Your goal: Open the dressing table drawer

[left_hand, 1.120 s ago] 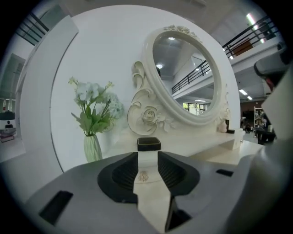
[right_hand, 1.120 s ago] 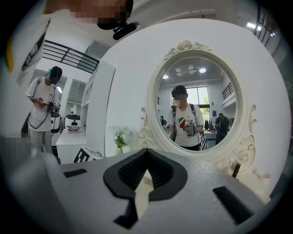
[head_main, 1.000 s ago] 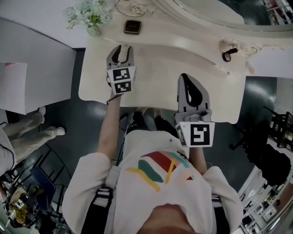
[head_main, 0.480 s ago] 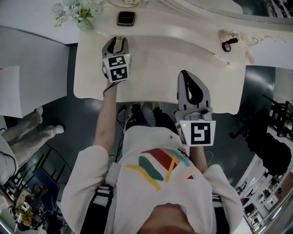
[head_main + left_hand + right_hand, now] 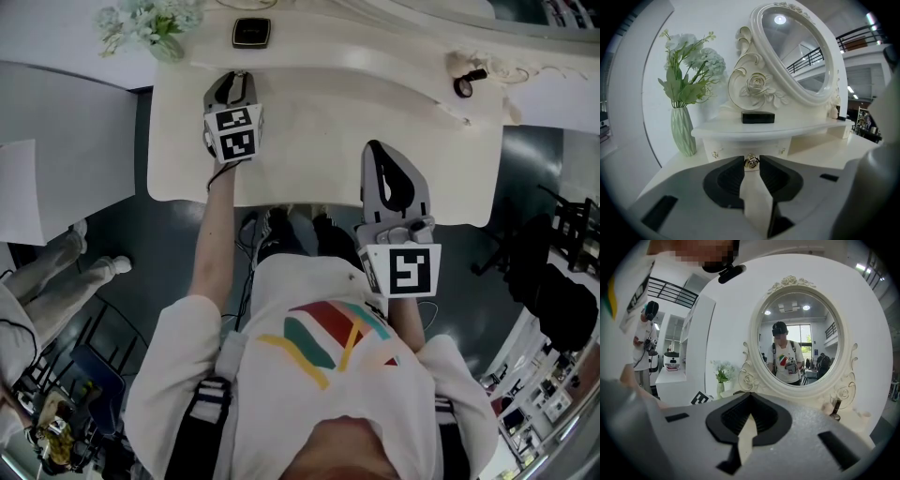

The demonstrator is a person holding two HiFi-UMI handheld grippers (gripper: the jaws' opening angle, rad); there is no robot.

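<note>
Head view, with a view along each pair of jaws. The left gripper lay over the dressing table top, reaching towards its raised back shelf. Its jaws were drawn in to a narrow gap, and the gilt drawer knob filled that gap from pad to pad at the very tips. The drawer front stood directly beyond the jaw tips, under the shelf edge, and no gap showed around it. A smaller gilt fitting sat on the front to either side of the jaws. Above the jaws and just behind the shelf edge rested a black box. Up and to the left of the jaws stood a ribbed green vase of pale flowers. The oval mirror rose up and to the right of them.

The right gripper was held well apart from the left, nearer the person, its tips over the near edge of the table top. Its jaws met at the tips with nothing between them. The mirror filled the space above and beyond them, and in its glass a person in a white shirt was reflected. A small dark object stood on the table top to the right of these jaws.
</note>
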